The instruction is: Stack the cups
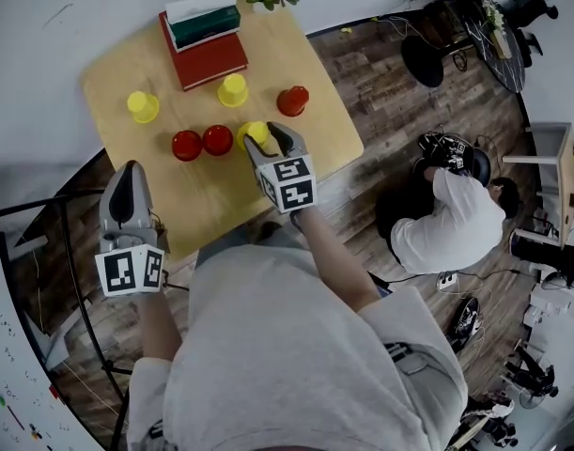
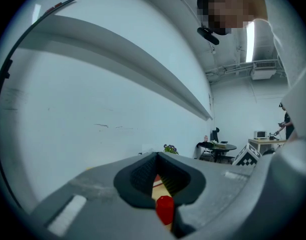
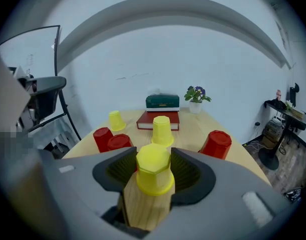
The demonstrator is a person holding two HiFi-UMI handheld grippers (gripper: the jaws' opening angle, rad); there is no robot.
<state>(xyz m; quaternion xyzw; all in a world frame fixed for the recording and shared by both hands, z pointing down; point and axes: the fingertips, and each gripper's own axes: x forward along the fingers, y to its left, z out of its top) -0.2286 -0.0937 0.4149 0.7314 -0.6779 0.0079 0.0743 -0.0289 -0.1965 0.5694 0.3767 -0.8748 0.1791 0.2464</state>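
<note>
- Our left gripper (image 1: pixel 128 172), nearest us, was pressed together, empty.
- We saw our right gripper (image 1: pixel 266 140) seemingly pinching an upturned yellow cup (image 3: pixel 154 165) beside a red cup (image 1: pixel 218 140).

Six plastic cups stand upside down, reckoned from the group's middle: far yellow cup (image 1: pixel 143 107) at ten o'clock, middle yellow cup (image 1: pixel 233 90) at twelve, lone red cup (image 1: pixel 292 101) at two, left red cup (image 1: pixel 186 145) and right red cup (image 1: pixel 218 140) side by side at seven, nearest yellow cup (image 1: pixel 255 134) at five.
</note>
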